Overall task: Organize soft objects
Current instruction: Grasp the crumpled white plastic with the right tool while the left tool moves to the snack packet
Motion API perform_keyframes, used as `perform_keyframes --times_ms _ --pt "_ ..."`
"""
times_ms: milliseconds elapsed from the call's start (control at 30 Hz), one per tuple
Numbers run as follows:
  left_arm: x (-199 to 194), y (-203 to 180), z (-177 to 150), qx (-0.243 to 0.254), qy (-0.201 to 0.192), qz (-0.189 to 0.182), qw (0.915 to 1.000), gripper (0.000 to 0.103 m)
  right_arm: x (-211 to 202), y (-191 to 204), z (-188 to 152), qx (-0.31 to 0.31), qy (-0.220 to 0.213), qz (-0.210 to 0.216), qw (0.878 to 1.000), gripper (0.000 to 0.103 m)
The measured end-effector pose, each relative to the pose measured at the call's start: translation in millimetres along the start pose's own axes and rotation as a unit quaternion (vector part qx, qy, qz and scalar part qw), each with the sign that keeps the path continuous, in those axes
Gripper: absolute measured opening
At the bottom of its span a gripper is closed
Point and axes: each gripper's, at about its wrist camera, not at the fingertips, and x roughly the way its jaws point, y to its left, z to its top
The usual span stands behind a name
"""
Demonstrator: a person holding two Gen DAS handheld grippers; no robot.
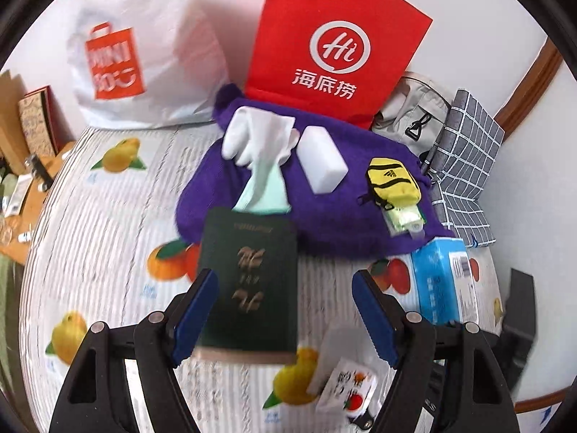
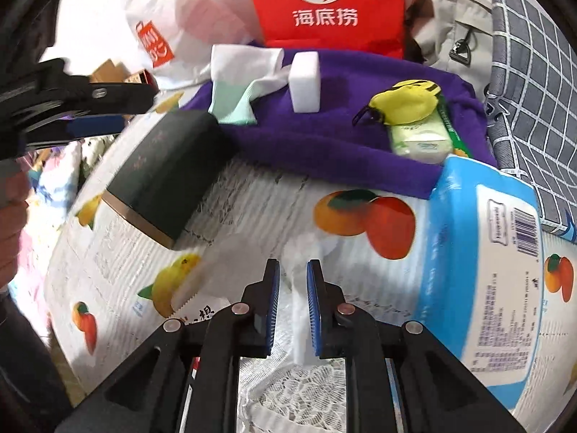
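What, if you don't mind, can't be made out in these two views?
- Green box, left wrist: gold lettering motion-blurred, unreadable; whether the open left hand-held gripper touches it is unclear.
- White sheet, right wrist: blurred; the right hand-held gripper hides its lower part, so its kind is unclear.
- Red bag, right wrist: top cut off by the edge.
- Blue pack, right wrist: small print too small.

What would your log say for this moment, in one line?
left claw: open, near dark green box | right claw: shut on white tissue | purple cloth: holds socks, sponge, yellow pouch
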Motion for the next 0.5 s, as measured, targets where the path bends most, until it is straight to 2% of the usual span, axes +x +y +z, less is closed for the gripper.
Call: perform_keyframes --times_ms 67,200,233,267,333,500 --pt "-4 7 -8 -0.008 -0.003 -0.005 0.9999 0.076 8 3 0 0.001 0.004 -0.016 1.000 0.030" --pt "-5 19 -22 -0.022 0.000 -0.012 0.9997 0.076 24 1 0 0.003 0.012 -0.047 0.999 0.030" --pt "-4 20 -24 -0.023 0.001 -0.012 0.9997 0.076 29 1 -1 0.003 0.014 -0.053 0.998 0.028" --pt "-4 21 -27 -0.022 0.002 -0.013 0.9997 0.076 27 1 -1 0.002 0.000 -0.057 0.998 0.019" --pt "-4 21 -31 -0.020 0.002 -0.013 0.9997 0.076 25 -2 -1 0.011 0.001 -0.041 0.999 0.019" --pt "-10 16 -45 -0.012 0.005 -0.009 0.9999 0.076 -9 -5 -11 0.027 -0.037 -0.026 0.999 0.019"
